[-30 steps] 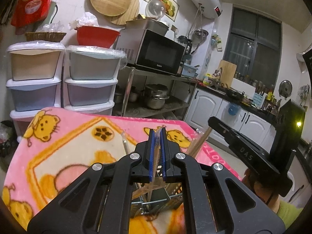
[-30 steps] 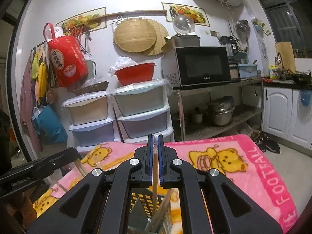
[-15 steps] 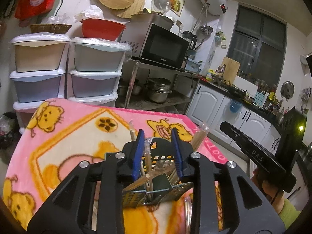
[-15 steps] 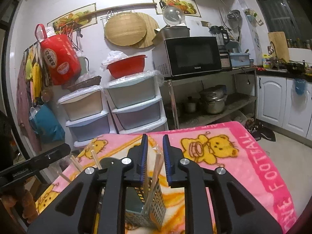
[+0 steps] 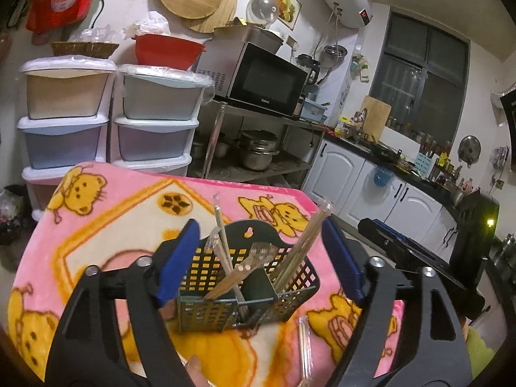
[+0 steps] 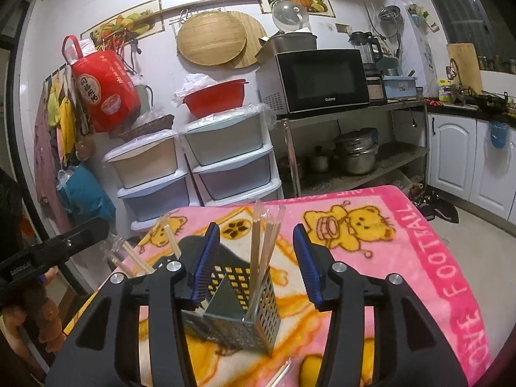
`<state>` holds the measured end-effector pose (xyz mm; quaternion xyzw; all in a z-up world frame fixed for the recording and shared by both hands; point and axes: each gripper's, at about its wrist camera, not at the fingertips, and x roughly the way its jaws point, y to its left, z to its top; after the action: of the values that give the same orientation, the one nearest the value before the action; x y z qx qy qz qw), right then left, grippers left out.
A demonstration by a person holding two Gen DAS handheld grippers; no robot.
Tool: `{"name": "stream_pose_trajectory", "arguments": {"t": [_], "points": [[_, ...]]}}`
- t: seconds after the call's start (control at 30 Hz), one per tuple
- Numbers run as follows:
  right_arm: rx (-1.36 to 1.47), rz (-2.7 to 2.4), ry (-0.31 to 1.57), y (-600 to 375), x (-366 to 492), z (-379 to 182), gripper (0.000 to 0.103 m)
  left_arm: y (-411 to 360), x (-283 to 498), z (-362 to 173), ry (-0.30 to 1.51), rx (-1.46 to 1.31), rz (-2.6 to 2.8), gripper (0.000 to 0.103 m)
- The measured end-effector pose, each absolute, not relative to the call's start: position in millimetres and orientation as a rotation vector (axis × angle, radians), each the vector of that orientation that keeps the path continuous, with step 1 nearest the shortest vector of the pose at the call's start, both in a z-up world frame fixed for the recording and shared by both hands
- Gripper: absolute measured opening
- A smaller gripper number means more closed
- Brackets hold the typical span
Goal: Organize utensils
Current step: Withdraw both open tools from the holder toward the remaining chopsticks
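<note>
A dark green perforated utensil caddy (image 5: pixel 245 303) stands on the pink bear blanket (image 5: pixel 113 213). It holds wrapped chopsticks (image 5: pixel 303 251), a clear plastic fork (image 5: pixel 261 253) and a wrapped stick (image 5: pixel 222 235). My left gripper (image 5: pixel 254 264) is open wide, empty, above and around the caddy. In the right wrist view the caddy (image 6: pixel 248 316) holds wrapped chopsticks (image 6: pixel 261 245); my right gripper (image 6: pixel 254 264) is open and empty just above it.
A wrapped chopstick pair (image 5: pixel 304 351) lies on the blanket in front of the caddy. Stacked plastic drawers (image 5: pixel 106 129) and a metal shelf with a microwave (image 5: pixel 264 80) stand behind the table. The other gripper (image 5: pixel 429 254) is at the right.
Both grippers opened, letting go of the wrapped utensils, which now stand in the caddy. Both have pulled back and up a little.
</note>
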<state>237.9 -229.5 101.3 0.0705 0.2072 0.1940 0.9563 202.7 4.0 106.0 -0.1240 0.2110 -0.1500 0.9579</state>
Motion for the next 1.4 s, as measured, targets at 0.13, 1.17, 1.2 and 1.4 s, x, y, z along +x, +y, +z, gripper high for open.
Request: {"name": "stream_pose_trajectory", "arguments": {"t": [0.13, 1.17, 1.2, 1.4], "points": [[0.14, 0.396, 0.438, -230.6, 230.9, 99.0, 0.051, 8.5, 196.6, 104.3, 0.445, -0.267, -0.304, 0.091], [0.111, 0.44, 0.529, -222.8, 185.8, 82.4, 0.07, 38.2, 158.8, 71.6, 0.532, -0.29, -0.243, 0.092], [0.109, 0.442, 0.534, -221.6, 184.6, 81.0, 0.07, 38.9, 158.2, 70.4, 0.535, -0.29, -0.24, 0.092], [0.092, 0.454, 0.559, -215.3, 179.2, 73.8, 0.07, 43.8, 154.8, 60.0, 0.561, -0.292, -0.226, 0.092]]}}
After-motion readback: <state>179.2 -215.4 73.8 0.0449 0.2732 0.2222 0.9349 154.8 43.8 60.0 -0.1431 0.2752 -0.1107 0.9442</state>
